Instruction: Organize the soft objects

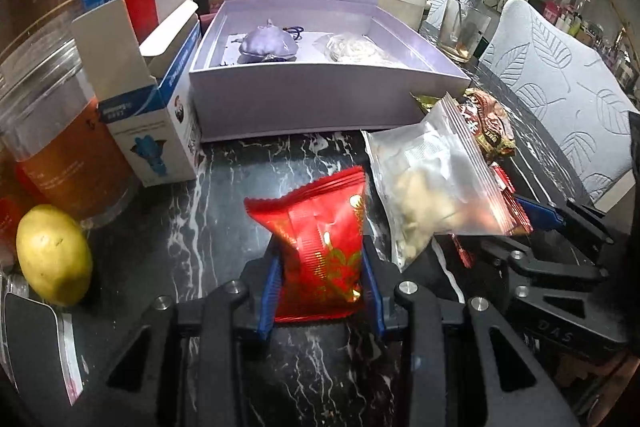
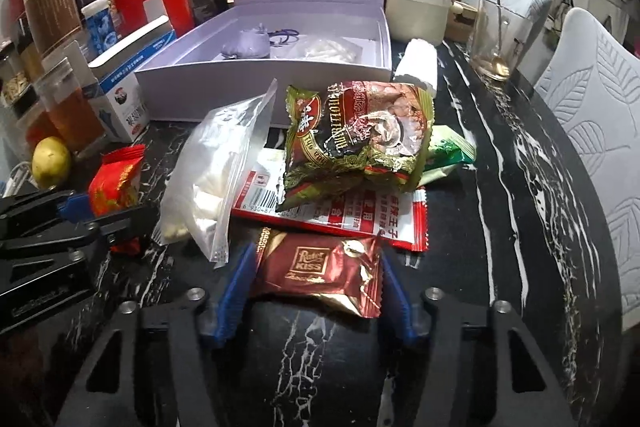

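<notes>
A red packet printed with gold and green flowers sits between blue pads. The maroon wrapper has gold lettering. The open box is pale lilac, the table black marble with white veins, the lemon yellow, and the chair white with embossed leaves.

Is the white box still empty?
No, the white box already holds a lilac fabric pouch and a clear-wrapped white item, seen from the left wrist.
</notes>
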{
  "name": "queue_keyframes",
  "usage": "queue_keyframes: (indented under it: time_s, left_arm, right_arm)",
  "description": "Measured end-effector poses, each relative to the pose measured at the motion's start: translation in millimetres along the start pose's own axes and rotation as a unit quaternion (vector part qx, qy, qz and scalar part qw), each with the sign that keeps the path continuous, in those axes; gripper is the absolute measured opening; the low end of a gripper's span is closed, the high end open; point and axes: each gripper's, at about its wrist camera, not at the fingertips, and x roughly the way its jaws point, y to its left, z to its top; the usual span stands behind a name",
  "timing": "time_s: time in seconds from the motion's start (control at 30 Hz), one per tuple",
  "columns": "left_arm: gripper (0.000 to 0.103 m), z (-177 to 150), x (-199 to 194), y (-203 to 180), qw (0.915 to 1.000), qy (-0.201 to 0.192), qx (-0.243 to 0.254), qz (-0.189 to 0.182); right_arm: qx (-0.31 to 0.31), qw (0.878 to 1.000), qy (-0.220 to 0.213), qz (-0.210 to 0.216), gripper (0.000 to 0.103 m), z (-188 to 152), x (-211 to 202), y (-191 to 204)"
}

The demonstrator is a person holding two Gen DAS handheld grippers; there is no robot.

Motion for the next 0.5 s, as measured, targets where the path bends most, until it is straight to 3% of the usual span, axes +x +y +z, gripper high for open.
queue_keyframes:
  time_s: [0.1,0.3,0.5]
  left_arm:
    - [0.035,-1,0,1,0.9999,-0.01,-0.003,-0.003]
    - [0.035,-4,-4,2,0.9999,-0.006,-0.01,-0.006]
    - [0.035,-15,-13,0,0.9998,0.002,-0.016,-0.011]
  right_arm:
    - [0.012,1.0,-0.01,0.01,0.041,-2,-4,-5]
    - [0.041,0.998,-0.021,0.034,0.028,-9,-14,-18]
    - [0.06,0.997,-0.014,0.053,0.026,-20,-23,-26]
